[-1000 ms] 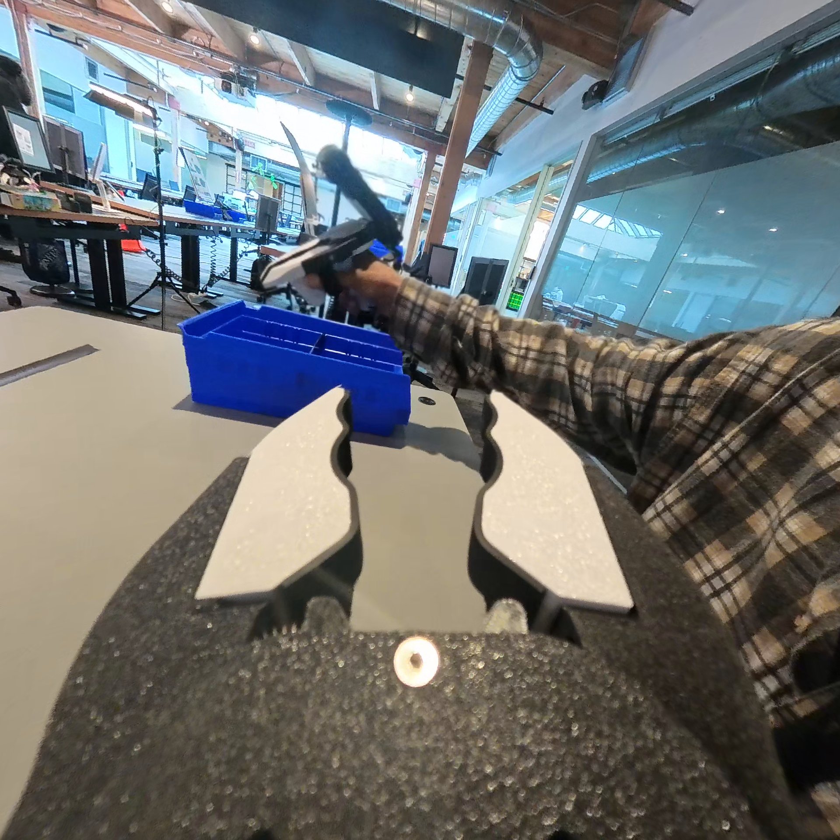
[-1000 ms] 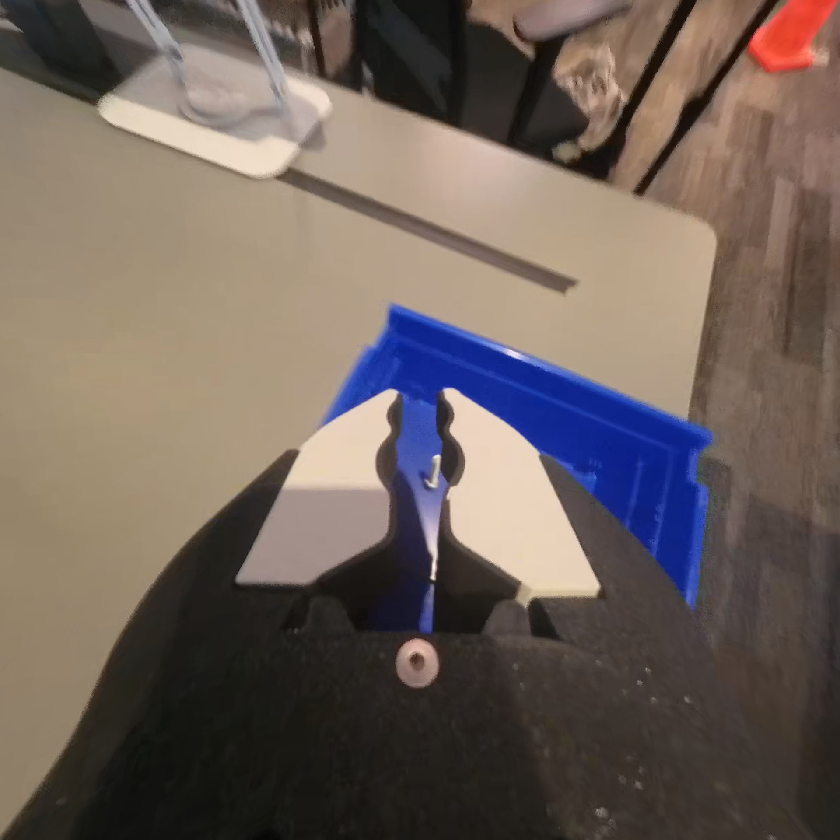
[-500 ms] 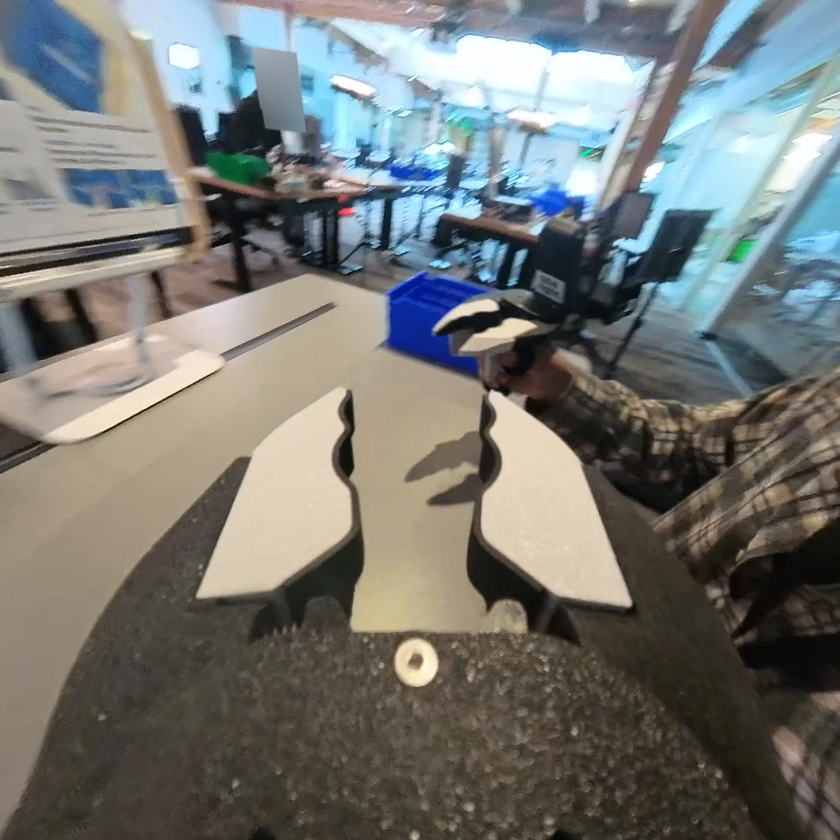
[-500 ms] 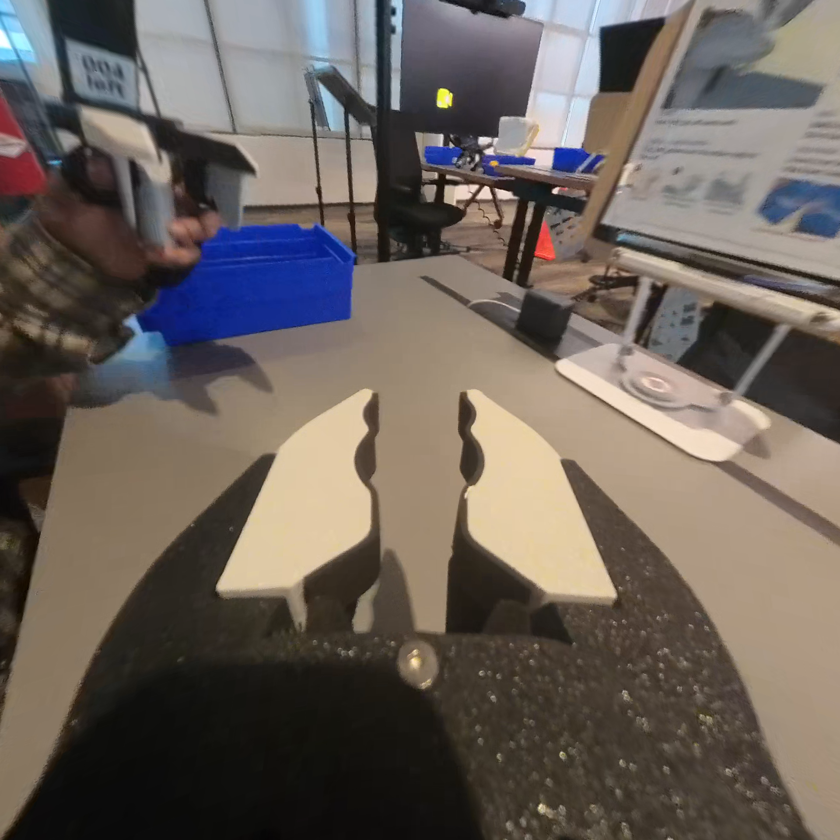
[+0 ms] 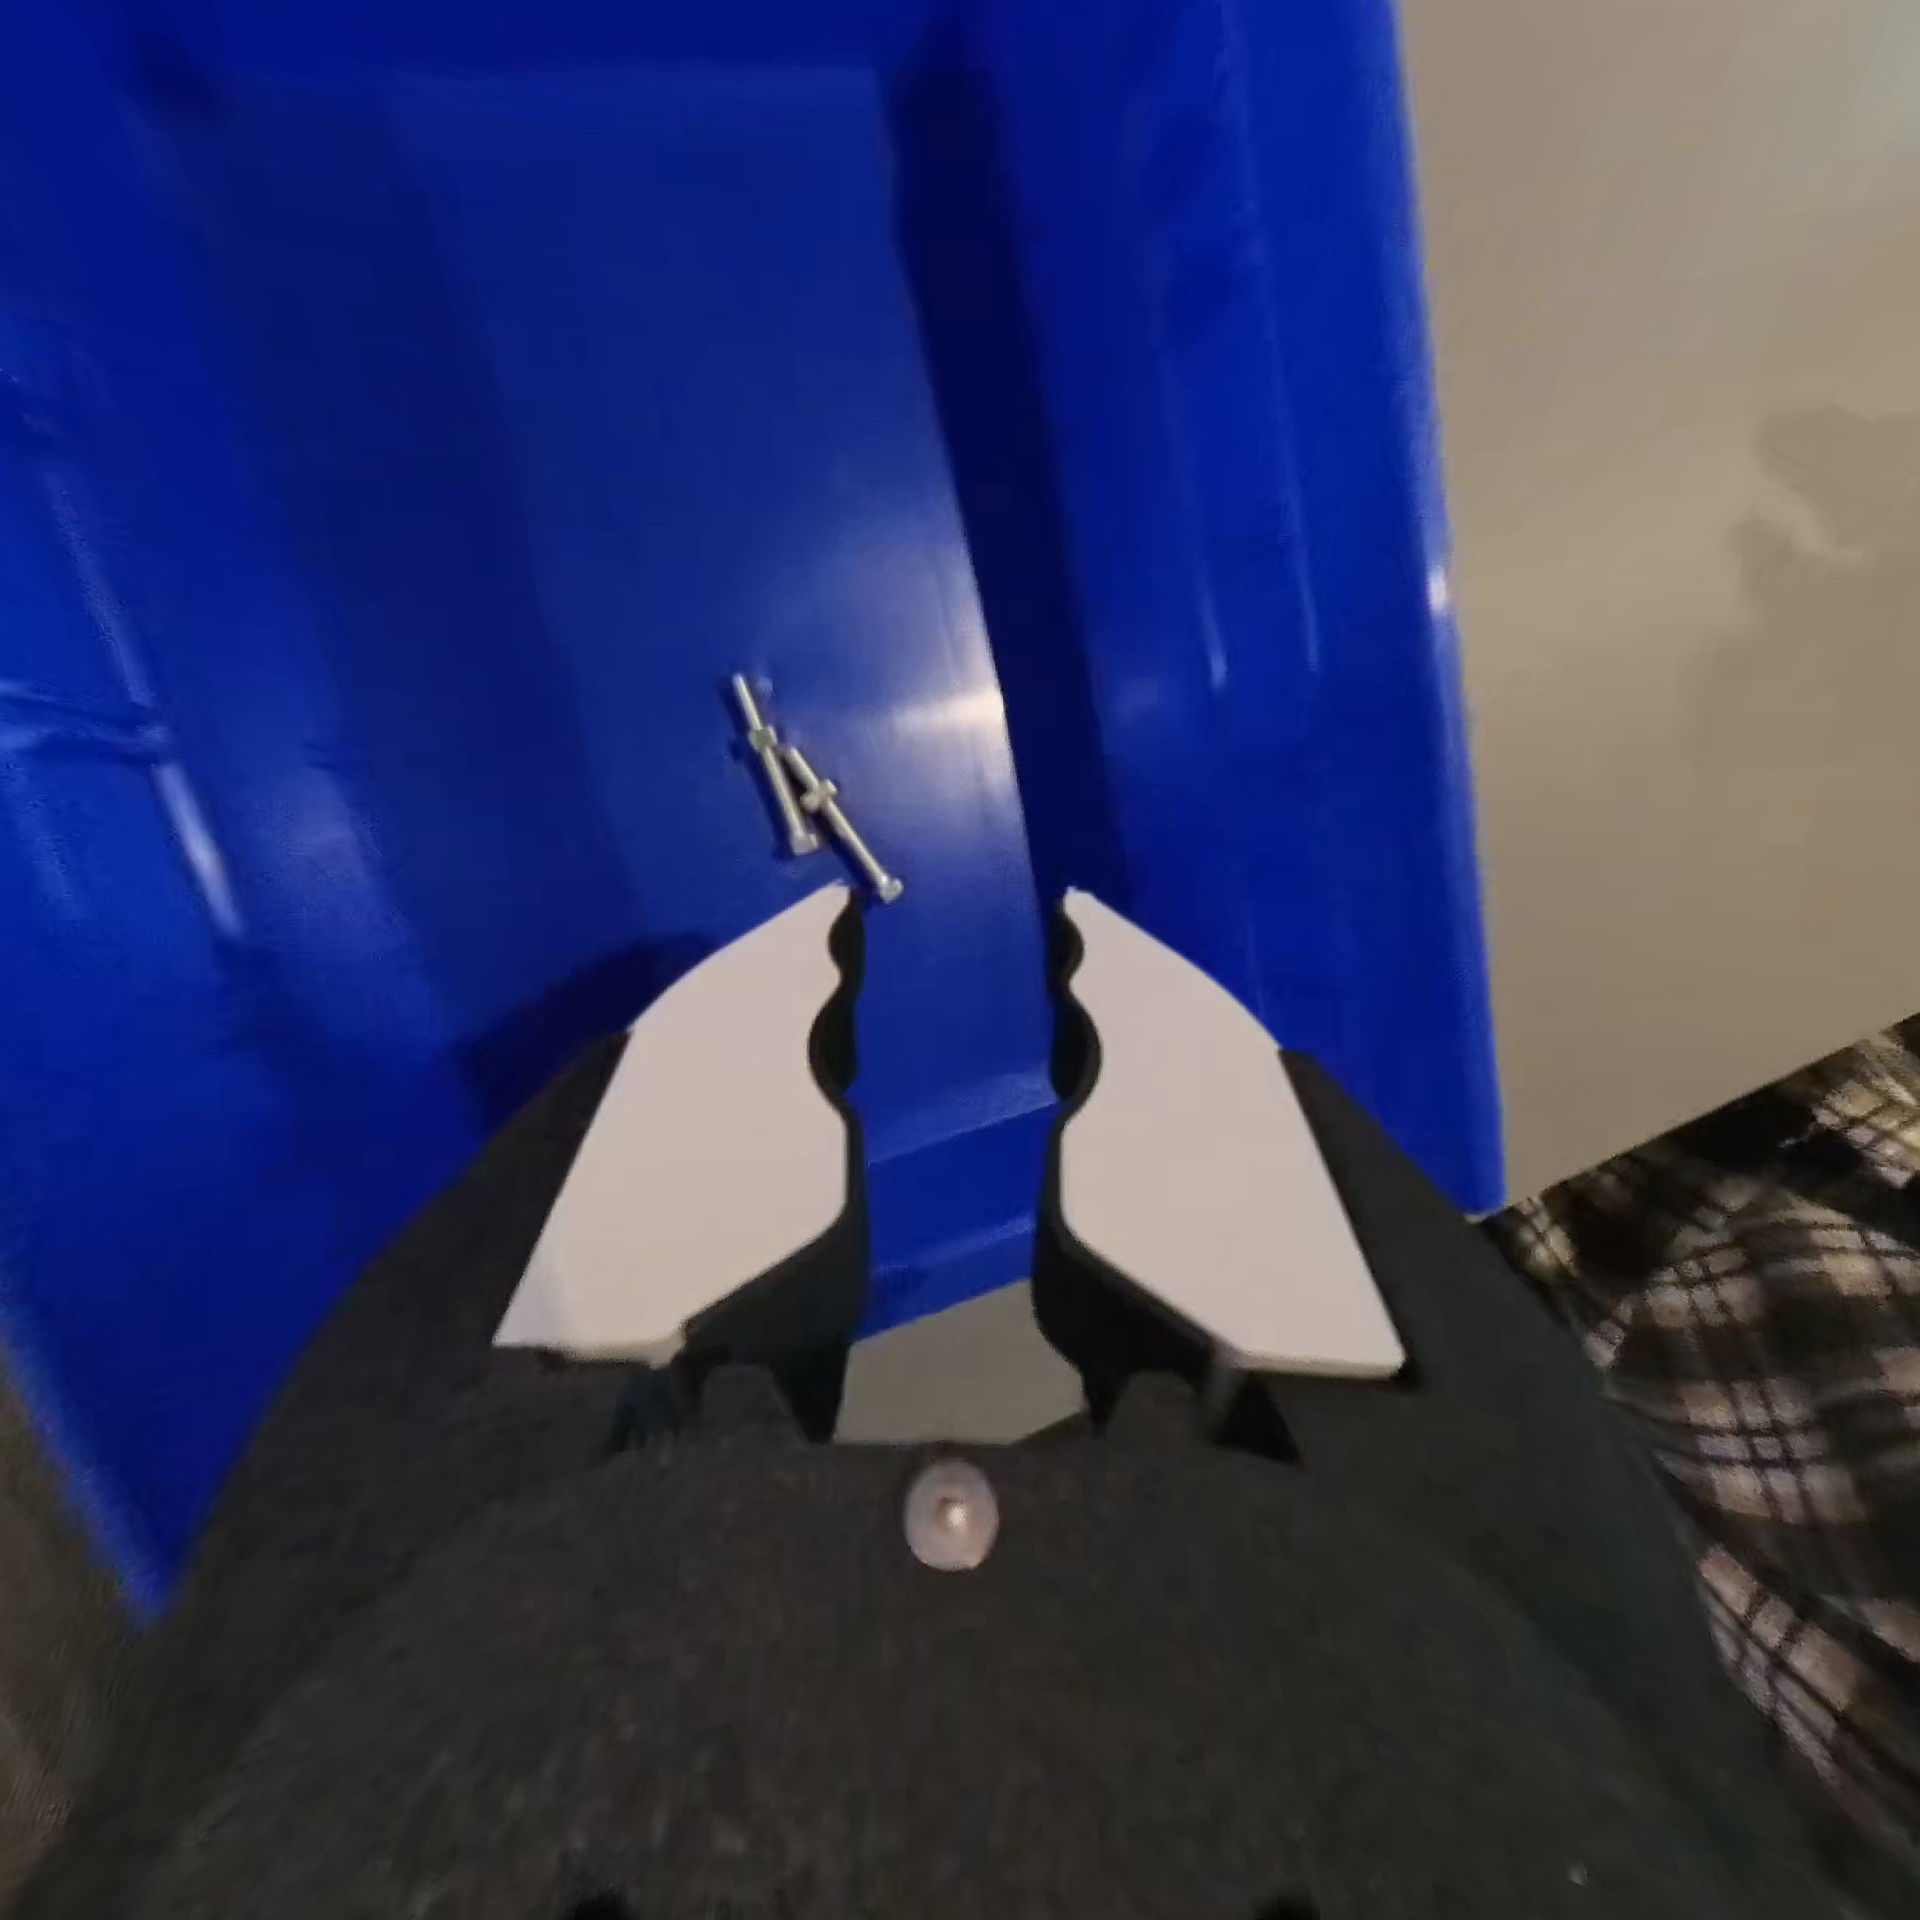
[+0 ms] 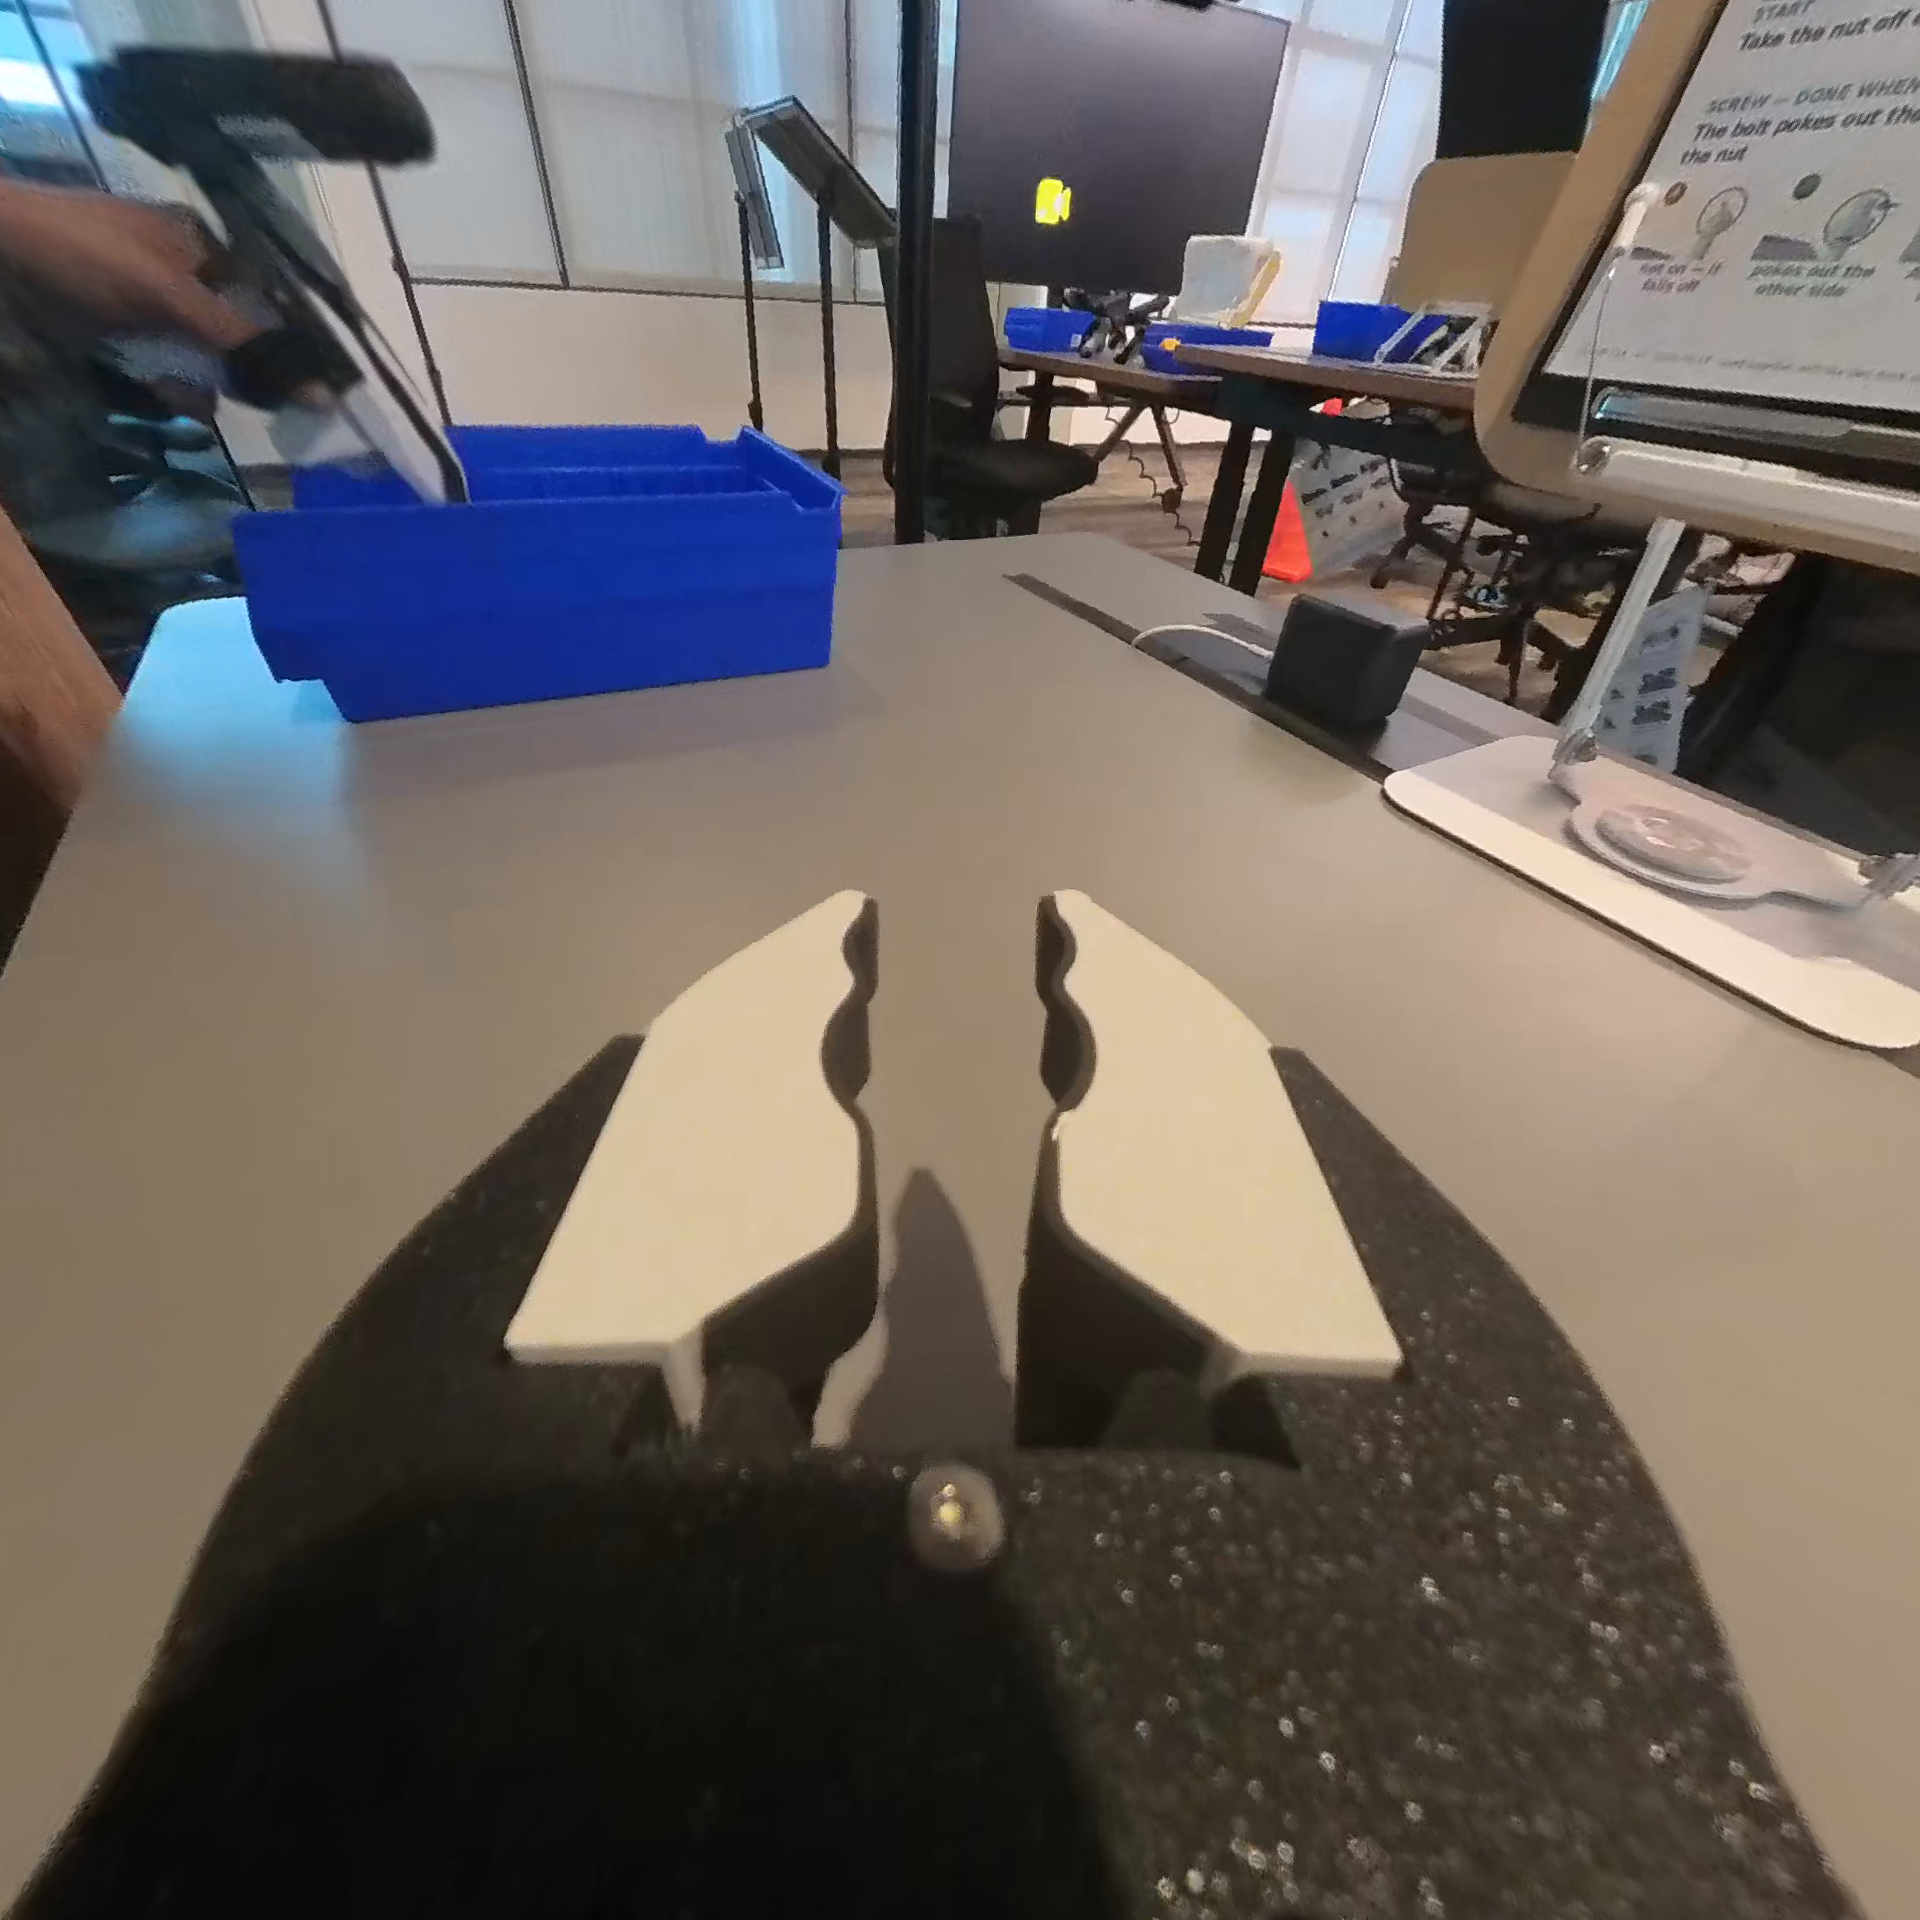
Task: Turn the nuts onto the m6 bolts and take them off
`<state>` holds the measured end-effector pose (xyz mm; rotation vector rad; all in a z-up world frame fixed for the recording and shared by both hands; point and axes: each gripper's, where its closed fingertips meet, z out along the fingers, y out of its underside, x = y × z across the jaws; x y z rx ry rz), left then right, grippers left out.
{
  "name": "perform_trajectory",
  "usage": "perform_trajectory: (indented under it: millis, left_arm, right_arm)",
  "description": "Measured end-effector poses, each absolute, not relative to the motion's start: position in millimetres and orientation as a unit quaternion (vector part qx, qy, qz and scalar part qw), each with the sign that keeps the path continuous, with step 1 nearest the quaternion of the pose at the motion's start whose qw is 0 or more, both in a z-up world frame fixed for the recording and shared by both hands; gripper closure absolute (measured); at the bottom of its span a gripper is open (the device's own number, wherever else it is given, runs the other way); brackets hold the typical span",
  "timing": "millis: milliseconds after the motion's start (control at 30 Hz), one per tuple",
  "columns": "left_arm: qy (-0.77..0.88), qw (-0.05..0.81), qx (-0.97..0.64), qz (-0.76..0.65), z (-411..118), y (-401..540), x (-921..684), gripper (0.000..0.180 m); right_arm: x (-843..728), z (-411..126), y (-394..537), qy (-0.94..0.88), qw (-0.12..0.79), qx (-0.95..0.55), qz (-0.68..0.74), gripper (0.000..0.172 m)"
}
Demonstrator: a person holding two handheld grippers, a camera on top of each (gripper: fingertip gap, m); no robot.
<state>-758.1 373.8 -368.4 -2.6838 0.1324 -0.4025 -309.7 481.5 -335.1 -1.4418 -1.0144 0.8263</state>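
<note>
jaws apart, left gripper [image 5: 956, 904] over bolts [image 5: 800, 784]; writing on tilted board [image 6: 1766, 208].

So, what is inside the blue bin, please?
On the floor of the blue bin lie two silver bolts, side by side, each with a nut on it. The left gripper covers the near part.

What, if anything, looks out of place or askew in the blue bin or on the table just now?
Nothing stands out. Two bolts, each with a nut on its shank, lie side by side and partly overlapping on the floor of the blue bin, just ahead of the open left tool. The grey table shows no spill or damage.
</note>
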Motion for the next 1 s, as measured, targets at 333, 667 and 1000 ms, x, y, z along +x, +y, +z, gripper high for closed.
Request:
perform_trajectory:
  millis: [333,667,1000]
  left_arm:
    - [0.009,0.085,-0.990,-0.114,-427.0,376.1,-754.3,0.159]
    - [-0.029,0.068,-0.994,-0.087,-443.4,378.6,-766.7,0.172]
    - [-0.029,0.144,-0.980,-0.135,-422.4,382.2,-758.8,0.176]
  right_arm:
    - [-304.1,-334.7,475.9,-0.432,0.556,-0.608,0.366,0.143]
    - [-300.3,-329.3,474.6,-0.412,0.553,-0.605,0.399,0.143]
    - [-299.5,-328.4,472.6,-0.414,0.555,-0.601,0.399,0.146]
